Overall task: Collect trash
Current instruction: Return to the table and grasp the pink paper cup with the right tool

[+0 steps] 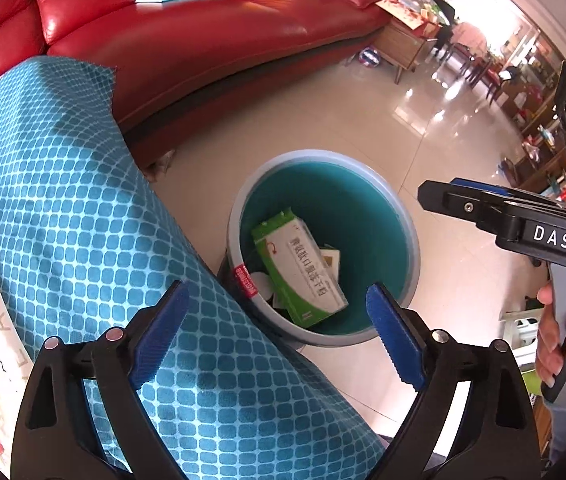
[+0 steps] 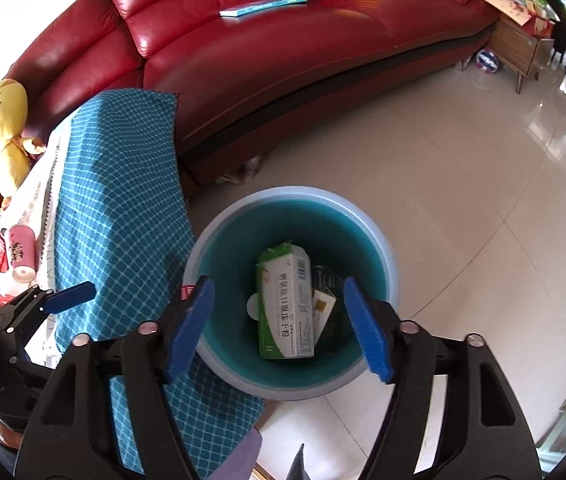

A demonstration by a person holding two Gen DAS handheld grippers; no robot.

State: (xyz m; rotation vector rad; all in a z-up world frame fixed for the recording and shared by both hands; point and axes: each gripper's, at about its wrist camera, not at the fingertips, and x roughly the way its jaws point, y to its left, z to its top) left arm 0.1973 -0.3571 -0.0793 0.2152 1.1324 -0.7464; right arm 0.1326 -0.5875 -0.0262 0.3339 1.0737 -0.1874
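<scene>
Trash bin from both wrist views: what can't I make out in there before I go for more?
- Bin bottom: both views, hidden under the green-and-white box.
- Dark packet beside the box: mostly covered; print too small.
- White round piece: right wrist view, only an edge shows.
- Red label on the rim: left wrist view, text too small.
- Tabletop: cut off at the left edge.

The left tool (image 1: 277, 312) is held with its jaws spread wide and nothing between them, above a bin (image 1: 407, 236) on the floor (image 1: 363, 128). A green and white box (image 1: 303, 268) is seen inside. The right tool (image 1: 463, 196) is gripped by a hand (image 1: 563, 344) at the right edge.
</scene>
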